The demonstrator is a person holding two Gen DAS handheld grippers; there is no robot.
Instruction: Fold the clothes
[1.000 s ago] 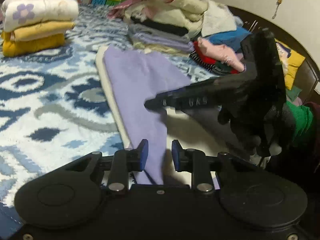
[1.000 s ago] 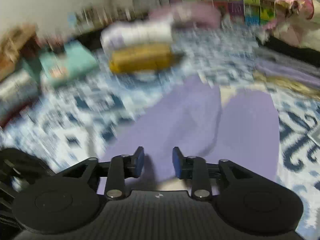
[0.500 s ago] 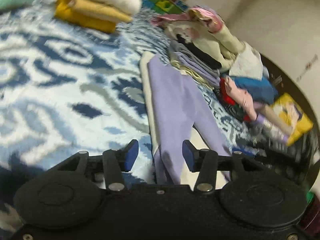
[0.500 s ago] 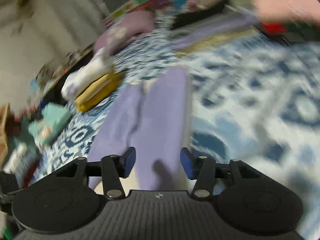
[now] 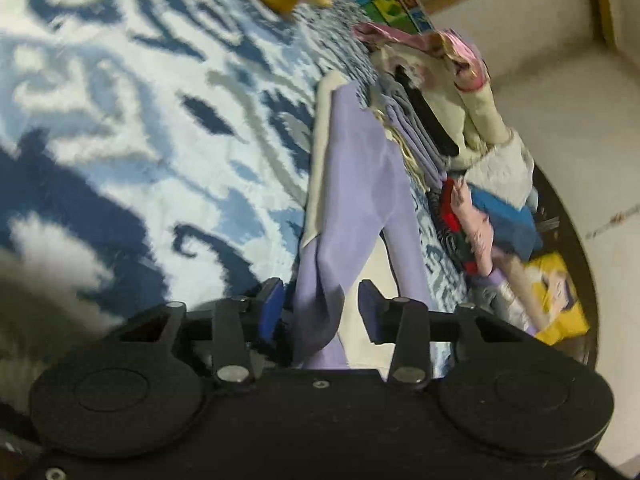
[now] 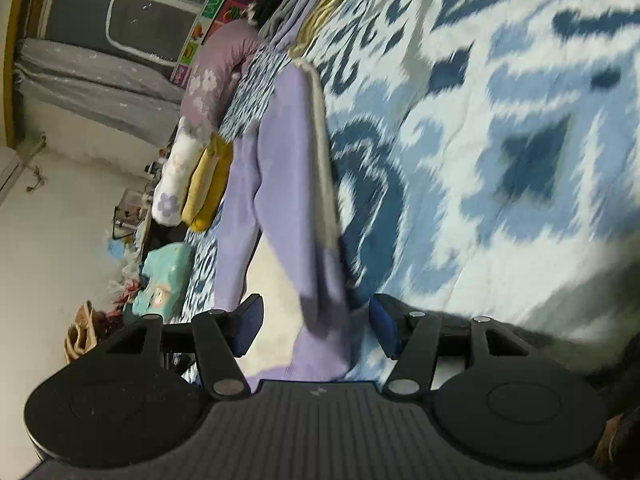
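Observation:
A lavender garment with a cream inner layer lies stretched out on the blue-and-white patterned blanket. My left gripper is open, its blue pads on either side of the garment's near bunched edge. In the right wrist view the same garment runs away from me. My right gripper is open, with a fold of the lavender cloth lying between its pads.
A pile of unfolded clothes lies right of the garment. Folded yellow and white flowered items are stacked beyond it, with a mauve flowered pillow farther back. A teal package lies at the bed's edge.
Both grippers have opened wider and both views have rolled sideways. Both grippers now sit lower, at the garment's near edge. The right gripper has left the left wrist view.

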